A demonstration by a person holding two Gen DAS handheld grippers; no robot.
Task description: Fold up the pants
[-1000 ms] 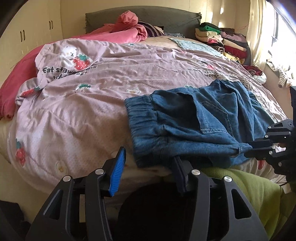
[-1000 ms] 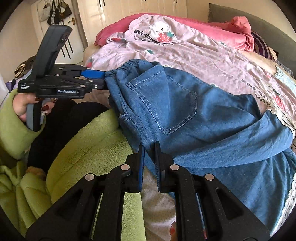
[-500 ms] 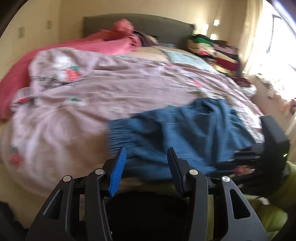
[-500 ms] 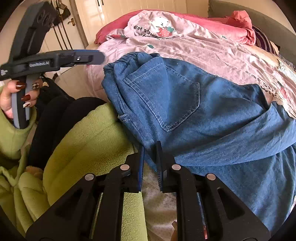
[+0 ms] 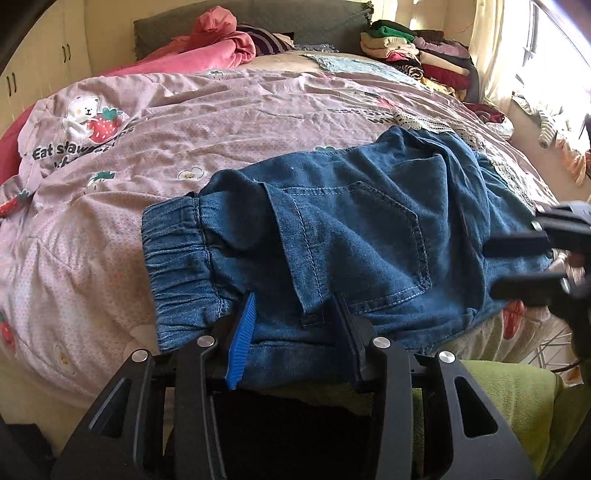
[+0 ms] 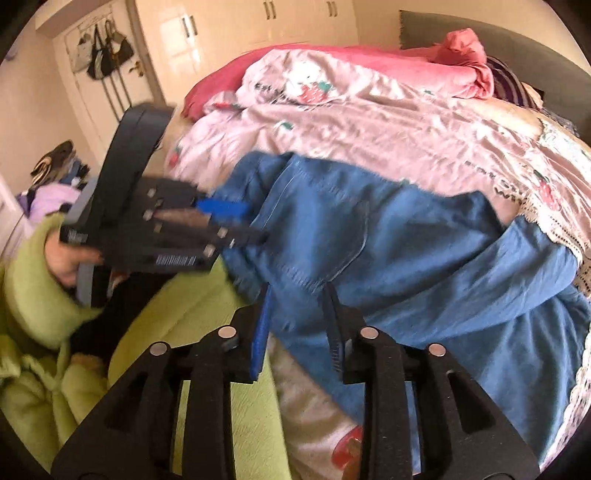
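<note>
Blue denim pants [image 5: 351, 243] lie on the pink bedspread [image 5: 221, 110] near the bed's front edge, elastic waistband to the left and back pocket facing up. They also show in the right wrist view [image 6: 388, 236]. My left gripper [image 5: 295, 306] is open, its jaws straddling the pants' near edge by the waistband. My right gripper [image 6: 297, 299] is open with the near edge of the denim between its jaws, further right. Each gripper shows in the other's view, the left [image 6: 229, 221] and the right [image 5: 517, 264].
A pink blanket [image 5: 207, 48] and grey headboard [image 5: 314, 14] are at the bed's far end. Stacked folded clothes [image 5: 417, 55] sit at the far right corner. The person's green fleece robe [image 6: 177, 350] fills the foreground. White wardrobe doors [image 6: 229, 33] stand behind.
My right gripper was shut on the pants' edge and has opened. My left gripper drew back, then moved forward over the pants' near edge. The pants lie flatter.
</note>
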